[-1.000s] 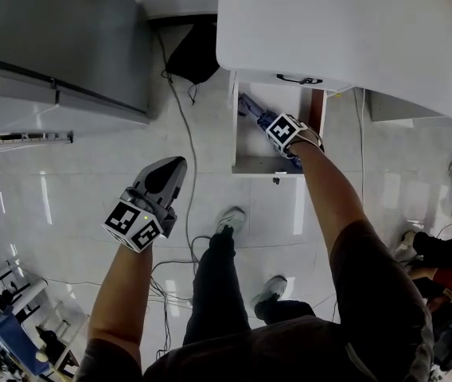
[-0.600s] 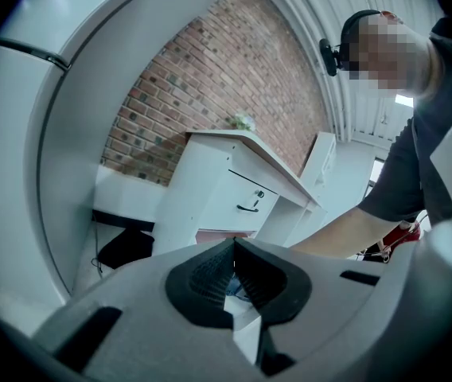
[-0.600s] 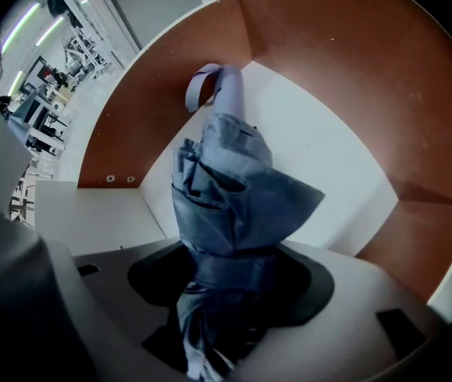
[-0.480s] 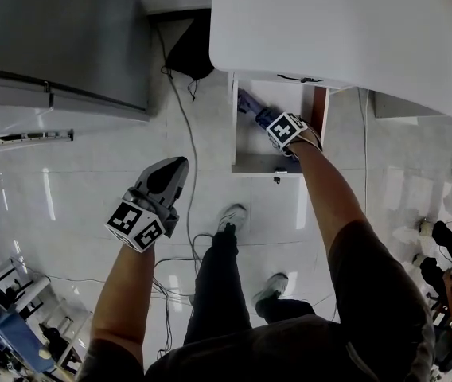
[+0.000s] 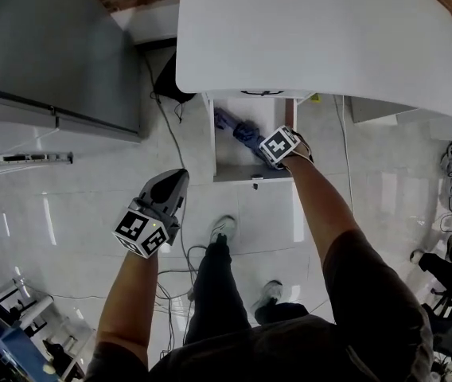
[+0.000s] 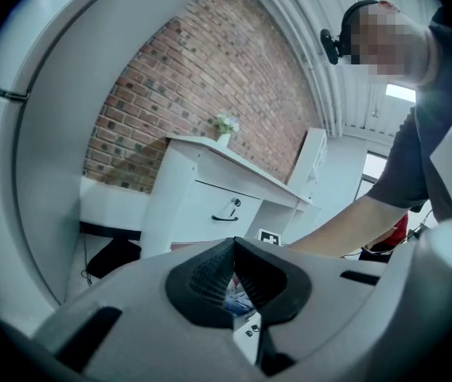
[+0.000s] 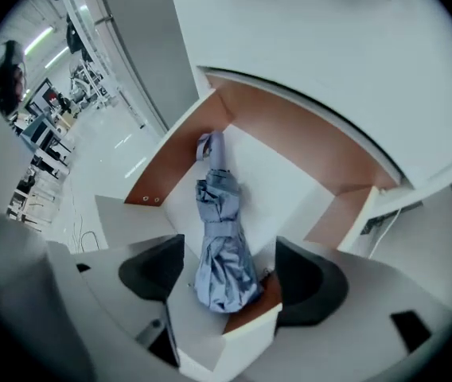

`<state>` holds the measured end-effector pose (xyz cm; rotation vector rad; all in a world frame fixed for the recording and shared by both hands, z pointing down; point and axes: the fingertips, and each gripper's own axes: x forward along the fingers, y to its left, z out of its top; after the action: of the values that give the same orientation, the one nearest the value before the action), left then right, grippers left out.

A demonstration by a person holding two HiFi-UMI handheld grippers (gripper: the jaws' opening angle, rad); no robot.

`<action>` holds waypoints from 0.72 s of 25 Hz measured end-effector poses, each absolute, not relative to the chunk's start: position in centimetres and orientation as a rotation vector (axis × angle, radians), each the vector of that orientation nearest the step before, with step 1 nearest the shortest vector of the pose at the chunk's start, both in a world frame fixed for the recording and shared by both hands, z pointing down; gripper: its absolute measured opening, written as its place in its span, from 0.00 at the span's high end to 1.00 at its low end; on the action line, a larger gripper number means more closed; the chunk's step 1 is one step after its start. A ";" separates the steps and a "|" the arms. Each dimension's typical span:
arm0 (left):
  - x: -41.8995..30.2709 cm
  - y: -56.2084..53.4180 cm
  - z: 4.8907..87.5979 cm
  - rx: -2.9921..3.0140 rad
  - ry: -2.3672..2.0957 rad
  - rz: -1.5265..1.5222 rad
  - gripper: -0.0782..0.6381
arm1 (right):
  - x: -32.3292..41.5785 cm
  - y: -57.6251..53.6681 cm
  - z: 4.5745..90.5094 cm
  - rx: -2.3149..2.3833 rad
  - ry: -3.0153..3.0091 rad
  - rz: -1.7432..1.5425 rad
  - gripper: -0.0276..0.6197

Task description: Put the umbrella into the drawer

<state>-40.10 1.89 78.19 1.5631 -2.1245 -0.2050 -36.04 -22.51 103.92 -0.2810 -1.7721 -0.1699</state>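
The umbrella (image 7: 222, 245) is in. It's lying folded on the floor of the open drawer (image 7: 177, 164), blue-grey fabric bunched up against the front wall and its slim end pointing to the back left corner. From your head view, the umbrella (image 5: 238, 128) runs on a slant across the drawer (image 5: 246, 173), from that back left corner toward the right side, and the drawer stands pulled out from under the front edge of the white desk (image 5: 313, 38).

Your right hand-held gripper (image 7: 232, 278) points steeply down over the drawer's front right part, and its jaws are opening. They're spread wide, dark pads either side of the bunched fabric with clear space showing, so nothing is pinched. In the head view the right hand-held gripper (image 5: 274, 150) sits just above the drawer's front wall, marker cube on top.

Your left hand-held gripper (image 5: 170, 183) hangs out over the tiled floor (image 5: 67, 205), well apart from the drawer's left side. The left hand-held gripper (image 6: 234, 270) has its pads pressed together at the tips, with nothing between them.
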 end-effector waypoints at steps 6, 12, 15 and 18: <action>-35.7 -2.5 73.3 1.637 -2.070 -0.192 0.89 | -30.5 -23.8 95.5 -0.298 -1.873 -0.096 0.50; -30.4 -9.8 66.1 1.810 -1.960 -0.192 0.89 | -22.5 -28.5 84.5 -0.224 -1.921 -0.060 0.53; -27.6 -13.0 62.2 1.932 -1.883 -0.159 0.89 | -18.5 -30.5 79.2 -0.145 -1.975 -0.007 0.57; -24.8 -15.4 58.6 2.013 -1.811 -0.138 0.89 | -14.3 -31.9 73.5 -0.070 -2.025 0.044 0.60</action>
<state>-24.82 -15.35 58.64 2.0134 -1.8107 -0.1382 -14.28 -31.93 73.55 -0.0697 -2.0253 0.0443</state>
